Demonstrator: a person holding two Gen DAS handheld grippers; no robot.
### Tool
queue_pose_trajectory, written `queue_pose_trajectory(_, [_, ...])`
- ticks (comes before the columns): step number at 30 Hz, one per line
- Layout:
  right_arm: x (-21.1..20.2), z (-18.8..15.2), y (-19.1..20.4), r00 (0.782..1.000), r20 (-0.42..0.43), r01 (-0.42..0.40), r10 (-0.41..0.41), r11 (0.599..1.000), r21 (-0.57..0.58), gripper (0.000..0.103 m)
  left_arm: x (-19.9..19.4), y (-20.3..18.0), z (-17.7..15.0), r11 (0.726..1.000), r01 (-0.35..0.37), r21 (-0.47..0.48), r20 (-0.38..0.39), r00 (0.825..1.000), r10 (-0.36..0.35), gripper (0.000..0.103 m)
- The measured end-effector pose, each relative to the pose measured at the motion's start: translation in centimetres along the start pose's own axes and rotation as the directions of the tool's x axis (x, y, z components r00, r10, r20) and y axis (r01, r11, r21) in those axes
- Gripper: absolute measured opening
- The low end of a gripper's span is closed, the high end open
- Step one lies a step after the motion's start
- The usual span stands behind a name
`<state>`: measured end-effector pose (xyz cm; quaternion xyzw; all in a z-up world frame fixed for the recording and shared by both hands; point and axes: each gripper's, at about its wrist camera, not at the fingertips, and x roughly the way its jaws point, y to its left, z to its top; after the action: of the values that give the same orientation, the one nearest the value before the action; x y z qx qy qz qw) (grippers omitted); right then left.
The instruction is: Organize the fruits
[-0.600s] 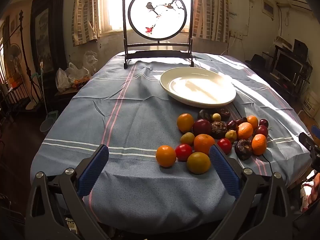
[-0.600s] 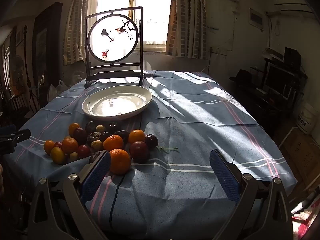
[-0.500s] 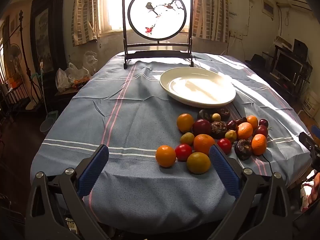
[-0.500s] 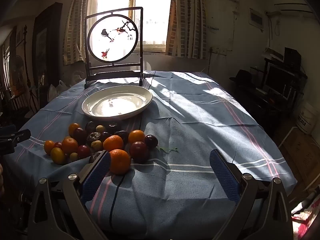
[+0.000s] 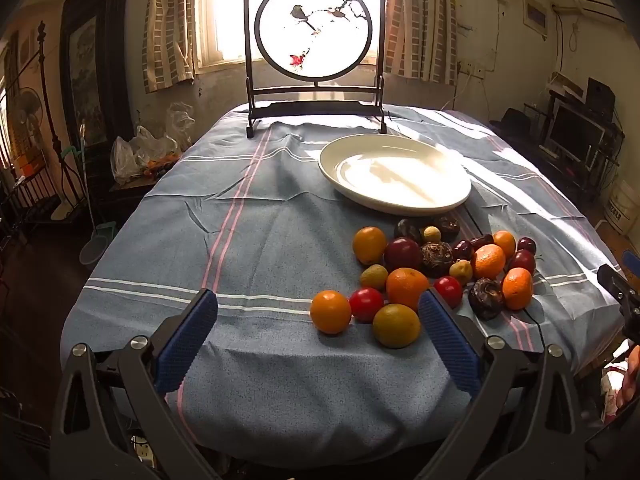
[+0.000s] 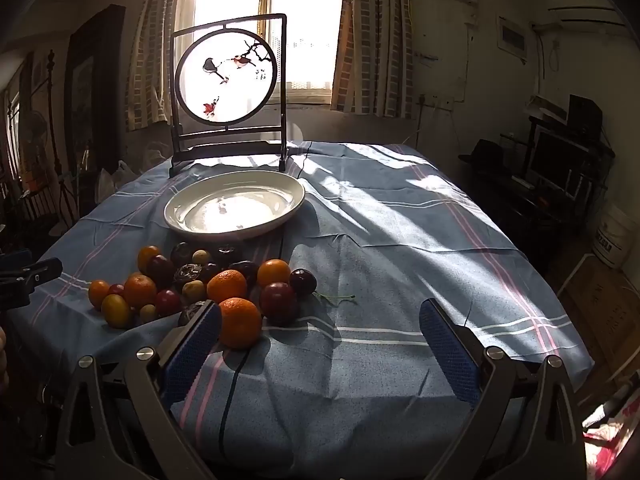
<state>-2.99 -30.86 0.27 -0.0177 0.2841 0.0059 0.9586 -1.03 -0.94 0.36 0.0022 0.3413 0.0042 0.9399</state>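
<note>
Fruits (image 5: 436,276) lie heaped on the blue striped tablecloth (image 5: 240,240), just before the white plate (image 5: 394,178), which holds nothing. Both claws hover level at the near table edge, jaws spread wide and holding nothing: left gripper (image 5: 318,336) beside the nearest oranges, right gripper (image 6: 320,344) with its left pad beside an orange (image 6: 239,322).

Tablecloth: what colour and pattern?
Blue tablecloth with pink and white stripes, clearest in the left wrist view.
</note>
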Motion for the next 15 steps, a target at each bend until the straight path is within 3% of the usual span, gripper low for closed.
queue_pose_trajectory(15, [0.18, 0.0, 0.04, 1.0, -0.002, -0.002, 0.002, 1.0, -0.002, 0.099, 0.09, 0.04, 0.01, 1.0, 0.001, -0.001, 0.0, 1.0, -0.001, 0.098])
